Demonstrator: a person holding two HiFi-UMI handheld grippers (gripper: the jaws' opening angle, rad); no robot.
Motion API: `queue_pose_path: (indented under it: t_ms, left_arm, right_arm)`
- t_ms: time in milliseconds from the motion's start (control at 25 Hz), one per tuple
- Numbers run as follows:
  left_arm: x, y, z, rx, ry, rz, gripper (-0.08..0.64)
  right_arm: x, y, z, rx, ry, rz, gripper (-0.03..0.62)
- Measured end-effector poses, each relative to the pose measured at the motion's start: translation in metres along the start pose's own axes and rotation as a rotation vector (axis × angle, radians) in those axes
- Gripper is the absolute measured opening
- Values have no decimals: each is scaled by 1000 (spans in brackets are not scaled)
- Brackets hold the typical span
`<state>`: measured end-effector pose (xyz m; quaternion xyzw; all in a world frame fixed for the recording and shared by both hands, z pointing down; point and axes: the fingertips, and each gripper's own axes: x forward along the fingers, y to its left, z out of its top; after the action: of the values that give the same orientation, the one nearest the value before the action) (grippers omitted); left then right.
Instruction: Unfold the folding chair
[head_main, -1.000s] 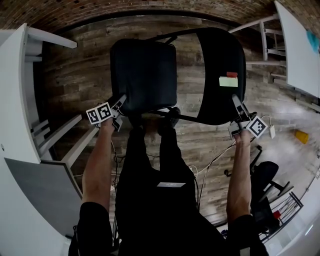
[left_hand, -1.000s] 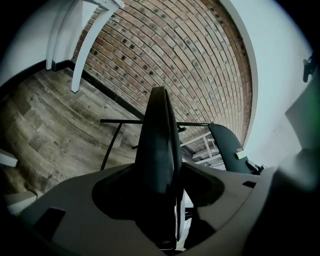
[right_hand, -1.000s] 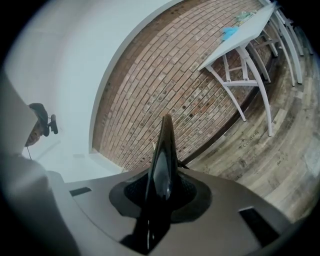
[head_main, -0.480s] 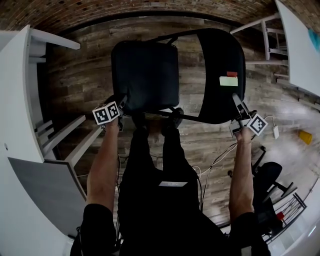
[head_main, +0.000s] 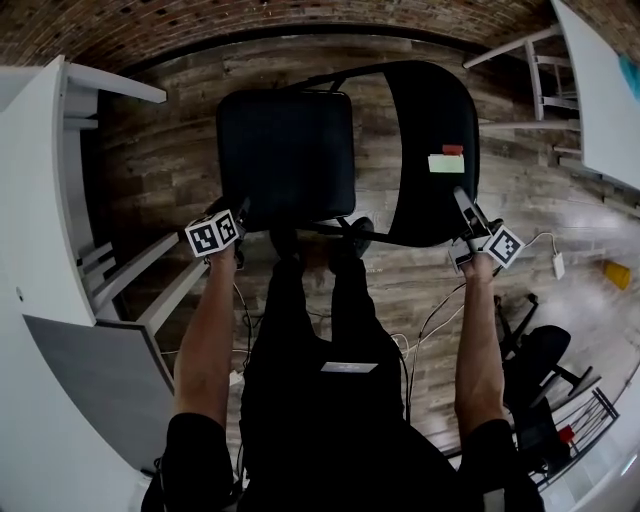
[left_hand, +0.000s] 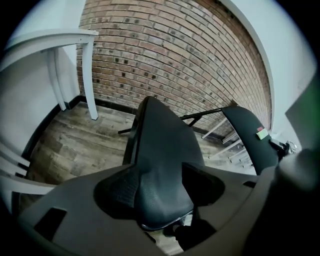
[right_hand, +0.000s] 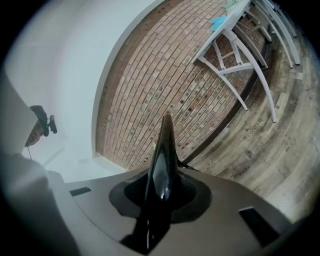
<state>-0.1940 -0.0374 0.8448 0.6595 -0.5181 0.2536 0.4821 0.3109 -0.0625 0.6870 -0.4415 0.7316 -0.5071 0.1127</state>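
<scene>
folding chair (head_main: 290, 150) label (head_main: 446, 163) unreadably small, white table (head_main: 600, 90) cut by edge

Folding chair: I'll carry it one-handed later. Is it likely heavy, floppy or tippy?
Probably stiff but hinged: the seat looks padded over a metal frame, so likely moderately heavy. Held by the backrest alone, the seat may swing.

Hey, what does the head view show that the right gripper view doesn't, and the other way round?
Only the head view: the chair's black padded seat, green and red stickers, the person's legs. Only the right gripper view: the jaws of the right gripper clamping the thin edge of the black curved backrest. Both: that backrest, the red brick wall, wood plank floor, white table.
</scene>
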Motion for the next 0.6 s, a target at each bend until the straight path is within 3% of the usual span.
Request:
queue_pose_path:
  t_ms: [360, 600]
  left_arm:
    - [2, -87, 0, -67, -69, -197, 293]
    - [2, -210, -3, -106, -72, -487, 291]
  right_arm:
    - [4, 3, -3, -4, -13, 8, 83]
    - [4, 13, -4, 6, -14, 29, 83]
